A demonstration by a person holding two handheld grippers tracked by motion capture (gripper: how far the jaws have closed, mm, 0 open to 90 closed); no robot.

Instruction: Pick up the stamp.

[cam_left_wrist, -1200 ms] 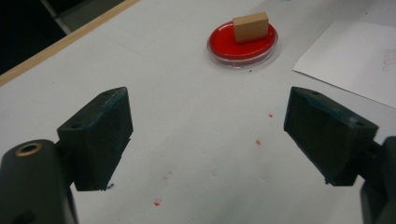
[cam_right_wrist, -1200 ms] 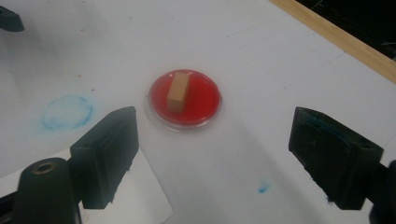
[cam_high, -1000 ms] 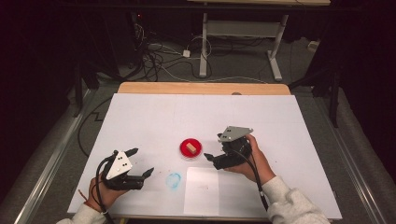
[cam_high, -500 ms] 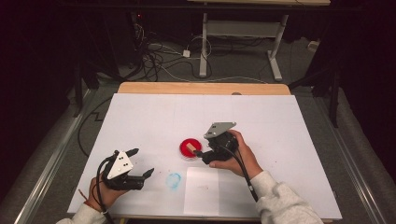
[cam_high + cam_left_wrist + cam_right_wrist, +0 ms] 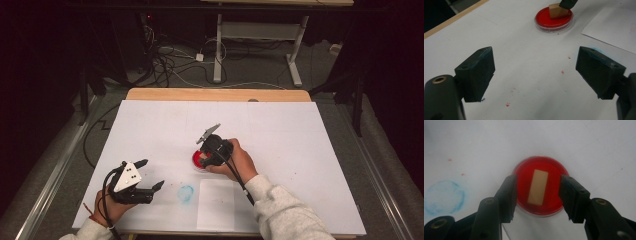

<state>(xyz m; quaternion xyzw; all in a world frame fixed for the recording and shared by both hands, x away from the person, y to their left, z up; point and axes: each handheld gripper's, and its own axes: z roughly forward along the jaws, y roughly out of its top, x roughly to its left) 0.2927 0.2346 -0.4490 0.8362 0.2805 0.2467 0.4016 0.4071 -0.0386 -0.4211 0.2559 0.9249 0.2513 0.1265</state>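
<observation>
White tabletop (image 5: 300, 135): right claw (image 5: 537, 195), closing, straddles tan block (image 5: 538, 186) in red dish (image 5: 541, 171), pads clear; left claw (image 5: 541, 72) open near front edge.

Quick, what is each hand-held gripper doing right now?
Left hand-held gripper: open, holding nothing.
Right hand-held gripper: jaws have just been closing, either side of the wooden block in the red dish, not yet touching it.

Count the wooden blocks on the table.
1: a wooden block standing in the red dish, between the right claw's open jaws, which have just been closing. No other is visible.
</observation>
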